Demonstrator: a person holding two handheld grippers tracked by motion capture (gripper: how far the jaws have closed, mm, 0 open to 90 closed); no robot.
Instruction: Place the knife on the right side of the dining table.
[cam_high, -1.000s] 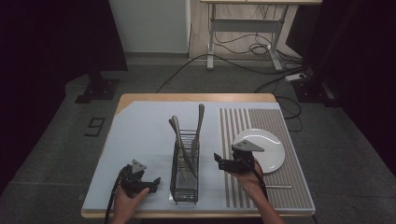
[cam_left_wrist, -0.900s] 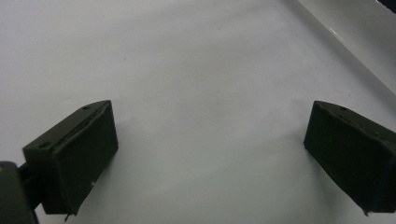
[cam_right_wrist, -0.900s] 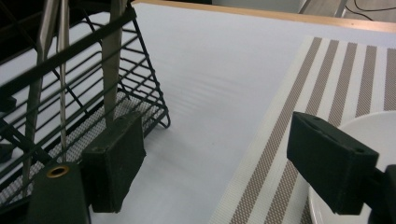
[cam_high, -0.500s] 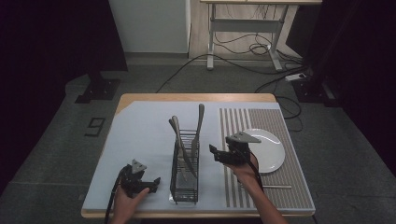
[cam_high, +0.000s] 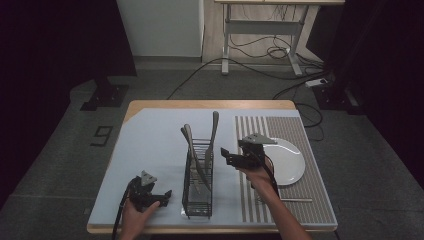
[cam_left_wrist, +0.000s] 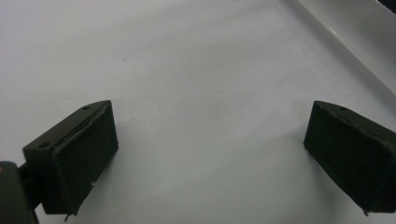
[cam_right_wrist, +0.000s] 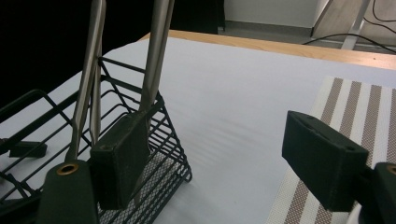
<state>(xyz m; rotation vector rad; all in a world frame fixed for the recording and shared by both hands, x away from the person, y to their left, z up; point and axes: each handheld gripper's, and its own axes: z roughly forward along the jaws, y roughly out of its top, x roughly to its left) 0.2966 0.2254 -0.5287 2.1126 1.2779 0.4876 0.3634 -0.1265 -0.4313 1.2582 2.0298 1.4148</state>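
Reaching your empty, wide-open right tool (cam_high: 231, 159) toward the wire caddy (cam_high: 198, 186) at its nine o'clock, you next need to close on a utensil handle (cam_right_wrist: 156, 51).

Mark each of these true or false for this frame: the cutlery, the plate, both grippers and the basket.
1. Cutlery handles stand up out of the wire basket. True.
2. The white plate lies on the plain blue-grey mat. False: it lies on the striped mat.
3. The right gripper is clamped on a handle. False: its jaws stand wide apart with nothing between them, beside the basket.
4. The left gripper is open, low over the blue-grey mat. True.
5. The basket has tipped onto its side. False: it stands upright.
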